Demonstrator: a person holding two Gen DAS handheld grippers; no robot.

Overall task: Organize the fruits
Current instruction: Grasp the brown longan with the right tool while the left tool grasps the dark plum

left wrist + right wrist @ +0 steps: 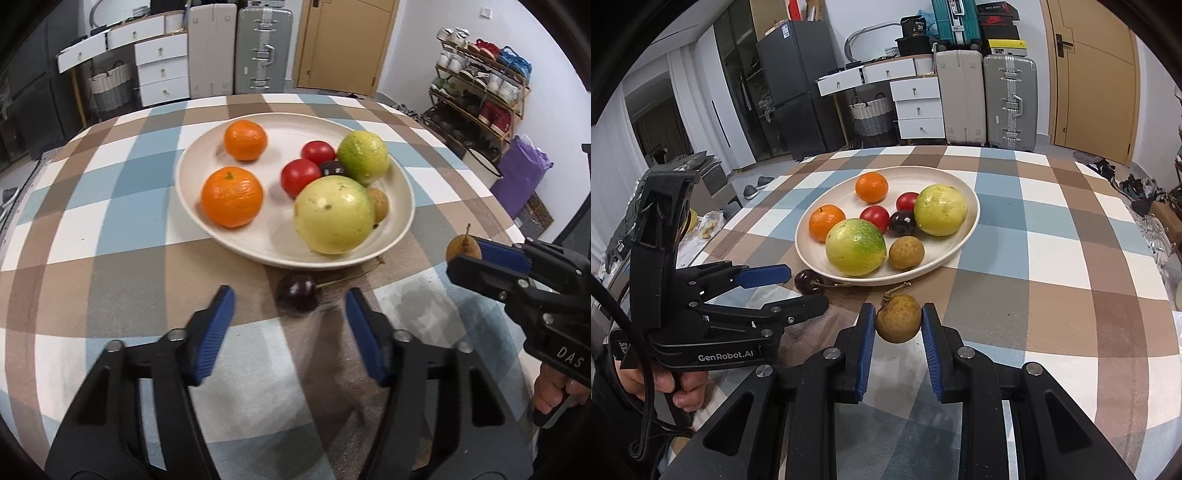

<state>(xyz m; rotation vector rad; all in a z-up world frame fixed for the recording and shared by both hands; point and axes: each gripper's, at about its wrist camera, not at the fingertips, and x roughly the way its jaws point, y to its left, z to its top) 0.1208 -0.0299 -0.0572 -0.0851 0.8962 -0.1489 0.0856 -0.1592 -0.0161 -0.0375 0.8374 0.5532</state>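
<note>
On the checked tablecloth [1052,266], near a cream plate [964,236] of fruit.
Right gripper [898,325] is clamped on a brown longan [898,322], lifted just near of the plate rim. Left gripper [290,306] hangs with jaws spread wide, a dark cherry [297,291] on the cloth between its tips, touching neither. Oranges, tomatoes and two large green-yellow fruits crowd the plate; suitcases [1010,99] stand far behind.

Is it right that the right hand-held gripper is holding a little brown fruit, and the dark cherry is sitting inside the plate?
Not quite. The right hand-held gripper does hold the little brown fruit, but the dark cherry with the stem is not inside the plate. It lies on the tablecloth just in front of the rim, ahead of the open left hand-held gripper. The left wrist view shows this.
</note>
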